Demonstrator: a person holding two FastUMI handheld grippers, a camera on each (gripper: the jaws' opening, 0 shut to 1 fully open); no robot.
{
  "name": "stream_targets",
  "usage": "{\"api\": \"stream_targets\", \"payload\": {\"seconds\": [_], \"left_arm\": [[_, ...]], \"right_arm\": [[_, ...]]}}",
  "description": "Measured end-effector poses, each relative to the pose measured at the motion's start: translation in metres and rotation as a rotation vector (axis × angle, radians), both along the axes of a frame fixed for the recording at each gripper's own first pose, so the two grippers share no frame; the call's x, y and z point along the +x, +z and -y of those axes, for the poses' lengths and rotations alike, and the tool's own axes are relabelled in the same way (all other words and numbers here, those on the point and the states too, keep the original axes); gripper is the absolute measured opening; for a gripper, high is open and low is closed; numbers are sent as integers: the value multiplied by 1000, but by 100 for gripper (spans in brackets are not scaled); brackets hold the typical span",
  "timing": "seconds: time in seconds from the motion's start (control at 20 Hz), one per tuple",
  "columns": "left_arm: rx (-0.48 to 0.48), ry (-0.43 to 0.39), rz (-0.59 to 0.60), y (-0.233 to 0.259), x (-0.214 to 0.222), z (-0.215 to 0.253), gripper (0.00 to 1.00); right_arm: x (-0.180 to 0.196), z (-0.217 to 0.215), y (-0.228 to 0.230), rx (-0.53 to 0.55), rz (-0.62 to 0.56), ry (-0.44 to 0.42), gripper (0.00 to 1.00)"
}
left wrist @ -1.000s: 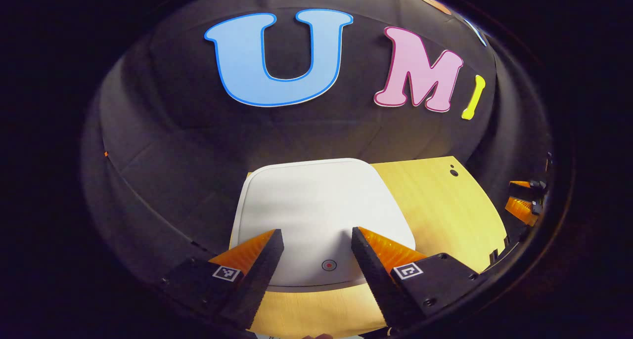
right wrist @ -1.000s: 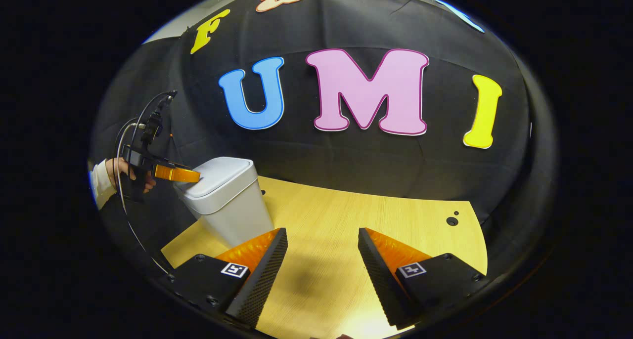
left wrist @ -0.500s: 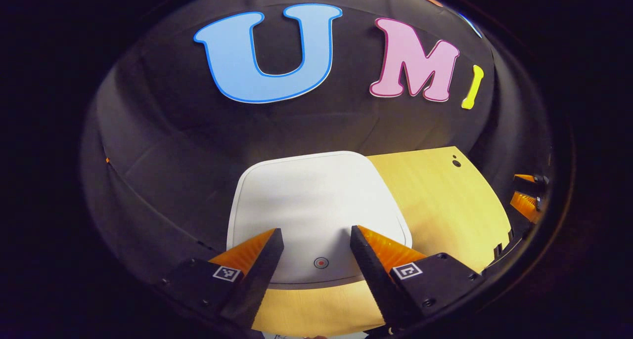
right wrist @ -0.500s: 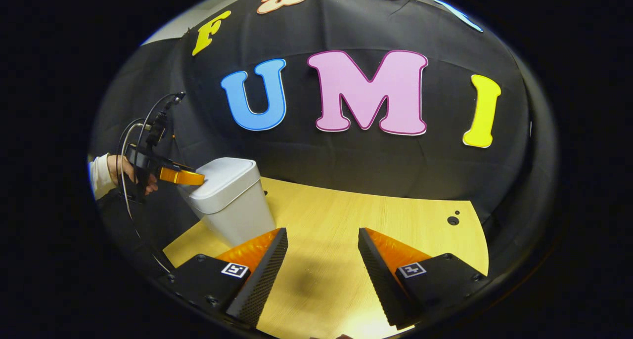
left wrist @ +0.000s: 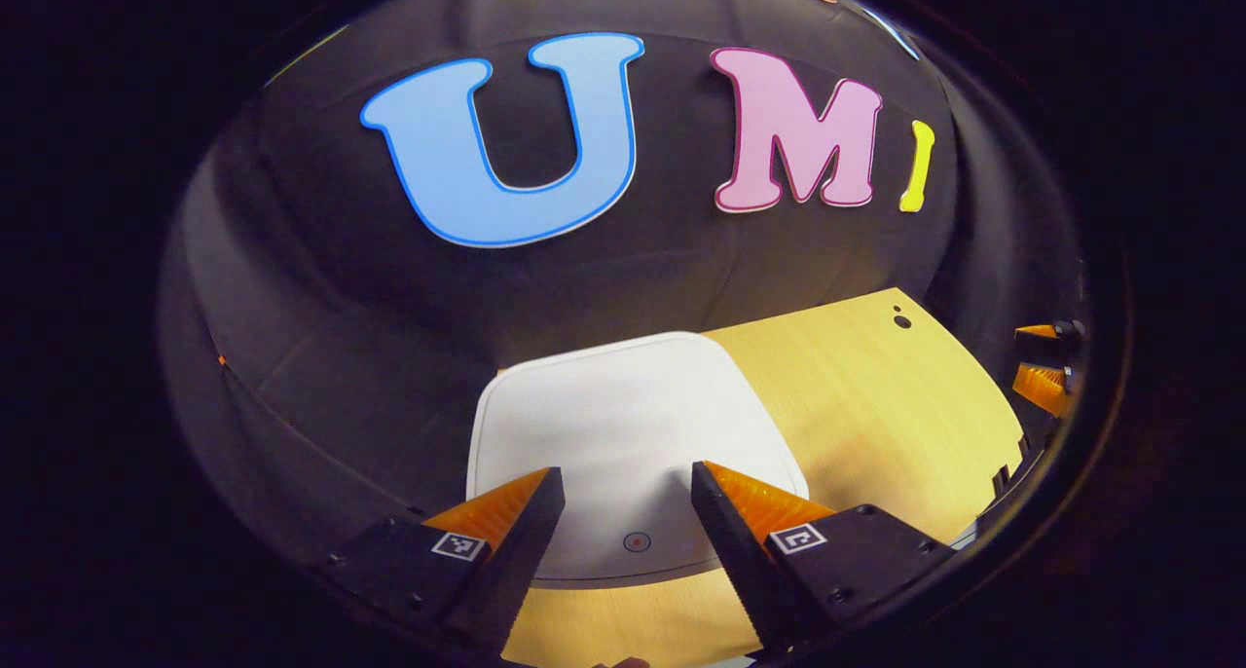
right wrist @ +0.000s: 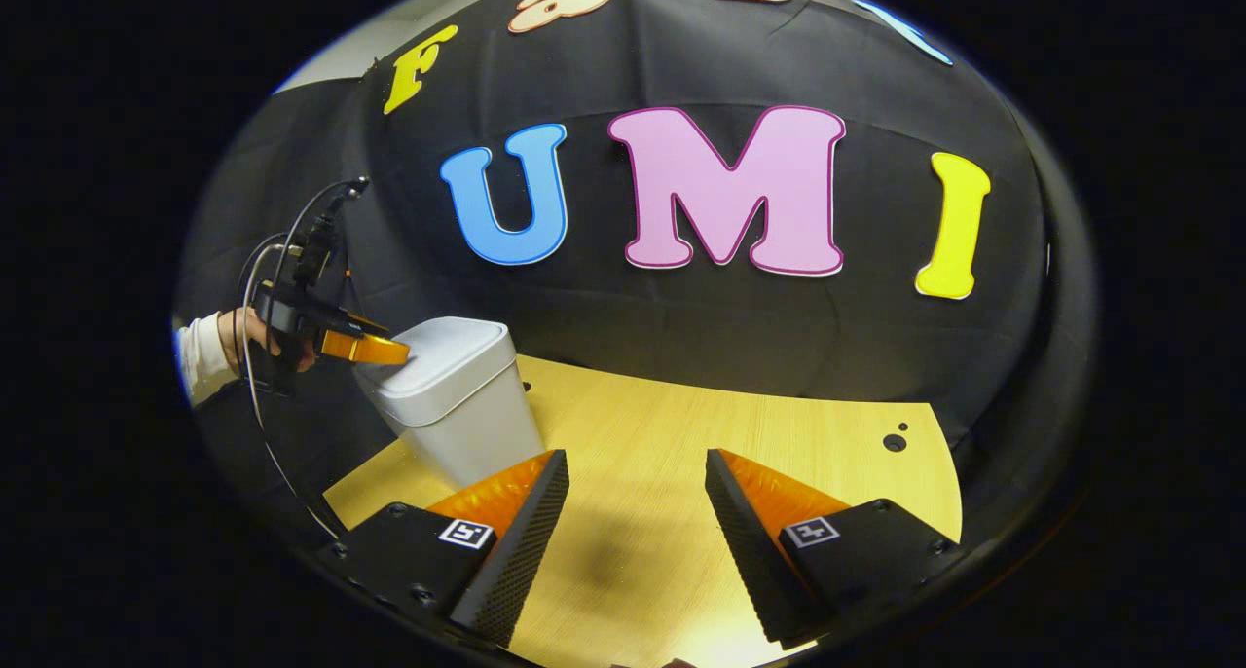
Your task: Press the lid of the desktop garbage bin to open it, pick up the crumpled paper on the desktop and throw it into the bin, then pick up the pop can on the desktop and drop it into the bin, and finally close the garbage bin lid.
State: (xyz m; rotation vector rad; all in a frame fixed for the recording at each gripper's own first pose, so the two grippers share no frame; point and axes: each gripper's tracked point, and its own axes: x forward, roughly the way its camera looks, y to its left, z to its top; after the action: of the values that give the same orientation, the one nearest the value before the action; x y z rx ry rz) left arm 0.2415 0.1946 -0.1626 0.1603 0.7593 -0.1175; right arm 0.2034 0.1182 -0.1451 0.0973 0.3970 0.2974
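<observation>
Two grippers are mine, and both stand with jaws parted and nothing between them. Largest item first: the desk (right wrist: 740,434), light wood, carries the garbage bin (right wrist: 458,410) at its left rear, close to the cloth wall. The bin stands upright, long axis vertical, body tapering toward the base; its lid (left wrist: 623,425) lies flat and closed, facing up. The lid's front edge bears a small round press mark (left wrist: 637,542), pointing back toward me.

My left gripper (left wrist: 623,498) hangs over that front edge, fingers straddling the mark; I judge it is placed there to push the lid down and release it. Contact cannot be confirmed from the left gripper view; in the right gripper view the left gripper (right wrist: 375,349) appears at the lid's near rim, held by a hand (right wrist: 251,335).

My right gripper (right wrist: 638,493) waits low over bare desk, well apart from the bin, presumably kept clear for the pick-ups to come.
</observation>
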Motion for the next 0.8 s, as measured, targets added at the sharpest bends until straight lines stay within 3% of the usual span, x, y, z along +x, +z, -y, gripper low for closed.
{"api": "stream_targets", "payload": {"seconds": [0.3, 0.8], "left_arm": [[-46, -4, 288, 70, -3, 49, 91], [-184, 95, 583, 155, -59, 112, 93]], "right_arm": [[-1, 4, 30, -36, 86, 8, 92], [-8, -2, 91, -34, 259, -45, 96]]}}
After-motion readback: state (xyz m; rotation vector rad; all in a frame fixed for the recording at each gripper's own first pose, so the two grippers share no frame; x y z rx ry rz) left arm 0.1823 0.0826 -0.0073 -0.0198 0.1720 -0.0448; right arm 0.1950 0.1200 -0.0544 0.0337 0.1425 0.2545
